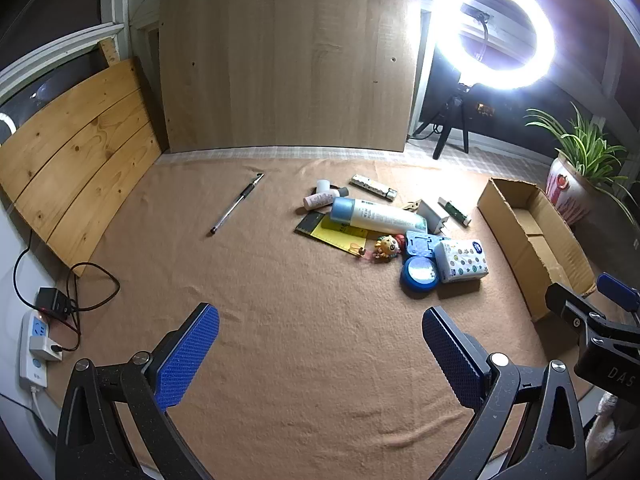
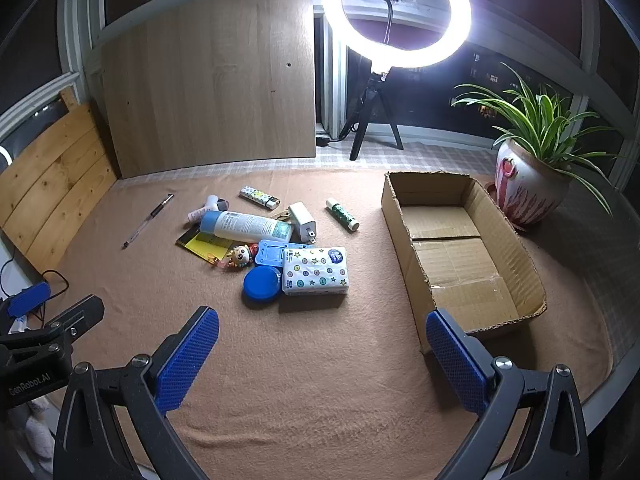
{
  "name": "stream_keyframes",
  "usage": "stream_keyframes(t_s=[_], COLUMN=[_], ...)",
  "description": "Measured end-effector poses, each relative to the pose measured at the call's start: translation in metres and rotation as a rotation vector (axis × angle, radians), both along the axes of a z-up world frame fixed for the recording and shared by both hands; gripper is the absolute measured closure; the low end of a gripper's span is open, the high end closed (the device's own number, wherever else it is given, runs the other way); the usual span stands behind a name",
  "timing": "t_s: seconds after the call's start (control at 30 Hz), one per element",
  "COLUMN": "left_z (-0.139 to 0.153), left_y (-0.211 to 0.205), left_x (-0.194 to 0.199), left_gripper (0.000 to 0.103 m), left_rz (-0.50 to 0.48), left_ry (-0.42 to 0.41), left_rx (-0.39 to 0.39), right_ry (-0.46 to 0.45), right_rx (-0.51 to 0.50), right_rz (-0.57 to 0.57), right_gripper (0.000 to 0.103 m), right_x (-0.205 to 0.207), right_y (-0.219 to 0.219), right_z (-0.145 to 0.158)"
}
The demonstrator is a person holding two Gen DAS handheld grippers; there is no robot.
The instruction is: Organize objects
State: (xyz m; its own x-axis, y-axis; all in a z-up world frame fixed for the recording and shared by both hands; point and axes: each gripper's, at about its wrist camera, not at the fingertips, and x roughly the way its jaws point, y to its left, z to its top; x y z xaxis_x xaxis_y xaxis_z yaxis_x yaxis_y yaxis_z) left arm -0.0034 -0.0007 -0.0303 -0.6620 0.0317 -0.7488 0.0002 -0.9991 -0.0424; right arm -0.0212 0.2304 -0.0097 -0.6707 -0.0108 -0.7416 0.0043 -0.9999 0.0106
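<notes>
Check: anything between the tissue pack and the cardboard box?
No. In the right wrist view, only bare brown cloth lies between the tissue pack and the cardboard box.

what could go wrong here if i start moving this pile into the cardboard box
1. The white spray bottle with the pale blue cap lies on its side on the yellow card, so it could roll when nudged.
2. The star-patterned tissue pack, round blue tin and blue plastic holder crowd together; the wide-open right gripper may drag a neighbour.
3. The thin black pen lies flat on the brown cloth, so pads may slip off it.
</notes>
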Motion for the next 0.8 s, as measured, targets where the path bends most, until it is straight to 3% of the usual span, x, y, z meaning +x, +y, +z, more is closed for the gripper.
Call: stream_keyframes(t_s=[0.8], left_z=[-0.0031], left_y=[-0.0002], left_x=[-0.0091], left_gripper=[0.000], left_rz=[-0.005], left_ry=[-0.014], left_rx=[0.001], right_ry=[-0.019], right_rx=[0.002], right_rz=[0.002], right_gripper=[0.001], right_x=[-0.0079], right_y=[-0.0018], right_z=[-0.0054])
